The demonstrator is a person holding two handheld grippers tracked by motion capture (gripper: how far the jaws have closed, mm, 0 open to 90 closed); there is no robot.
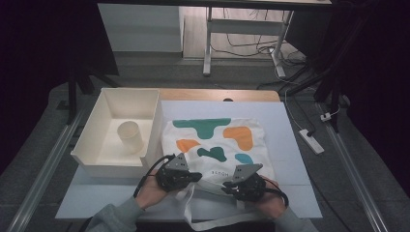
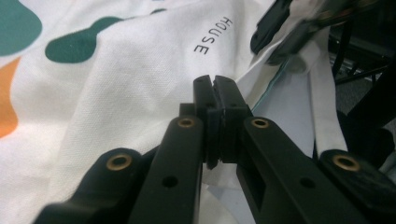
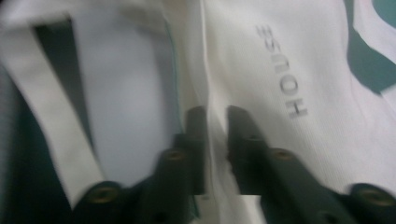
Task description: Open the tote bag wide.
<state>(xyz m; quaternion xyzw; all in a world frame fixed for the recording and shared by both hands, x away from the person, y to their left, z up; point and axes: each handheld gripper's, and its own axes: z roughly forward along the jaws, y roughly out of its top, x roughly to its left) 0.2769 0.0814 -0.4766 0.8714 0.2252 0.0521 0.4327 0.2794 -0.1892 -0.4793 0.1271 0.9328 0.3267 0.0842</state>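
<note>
— Fingers first: how do they stand on the left gripper [image 2: 215, 86]?
— Pressed together, tips meeting, with the tote bag [image 1: 217, 145] lying just beyond and under them. I cannot tell whether any cloth is caught between them.
— And the right gripper [image 3: 215, 116]?
— Its two black fingers [image 3: 198, 126] stand slightly apart, and the bag's raised hem runs up through the gap. Left of them a white strap [image 3: 46, 107] crosses the pale mat [image 1: 290, 145].
— Where does the bag sit?
— Flat on the mat, ahead of both grippers, the word HOUSE printed near the fingertips. Beyond the left gripper stands a white bin [image 1: 109, 159] holding a cup [image 1: 130, 137].
</note>
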